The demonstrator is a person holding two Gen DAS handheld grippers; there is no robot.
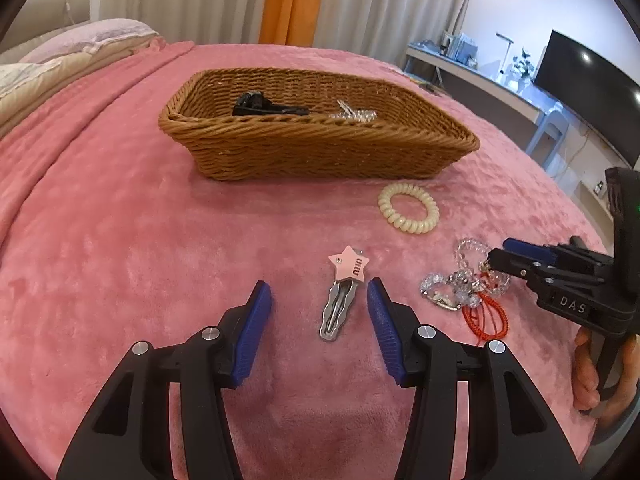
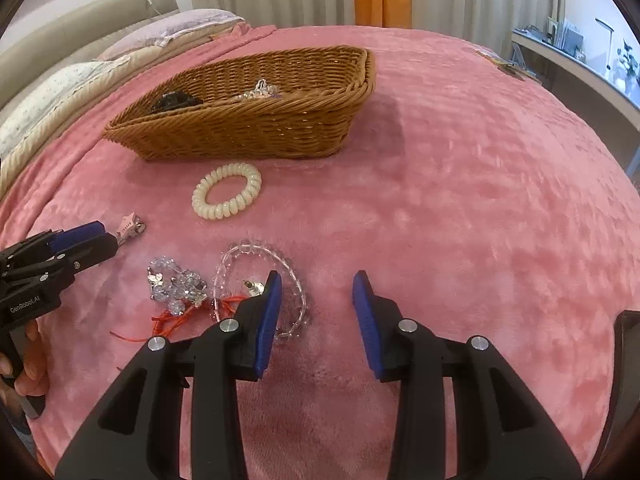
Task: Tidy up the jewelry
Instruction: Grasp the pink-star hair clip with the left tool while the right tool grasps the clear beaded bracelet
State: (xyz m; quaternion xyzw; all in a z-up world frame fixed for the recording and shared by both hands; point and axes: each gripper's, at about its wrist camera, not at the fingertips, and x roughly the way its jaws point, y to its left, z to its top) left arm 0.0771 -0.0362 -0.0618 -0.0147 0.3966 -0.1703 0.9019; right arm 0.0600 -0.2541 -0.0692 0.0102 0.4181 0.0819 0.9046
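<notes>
Left tool (image 1: pixel 320 296) apart, straddling the star hair clip (image 1: pixel 340 296) on the pink bed blanket (image 1: pixel 140 240); best lowered squarely before closing. Right tool (image 2: pixel 316 292) apart too, nothing gripped, beside the clear bead bracelet (image 2: pixel 260 256); needs shifting left, then both to the wicker basket (image 2: pixel 248 128).

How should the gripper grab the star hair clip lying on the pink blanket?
Pinch the star hair clip across its narrow silver metal body, below the pink star. It lies flat, pointing lengthwise between the open left gripper, so coming straight down from above lets the fingers close on its two long edges. The flat star is wider and probably harder to pinch.
</notes>
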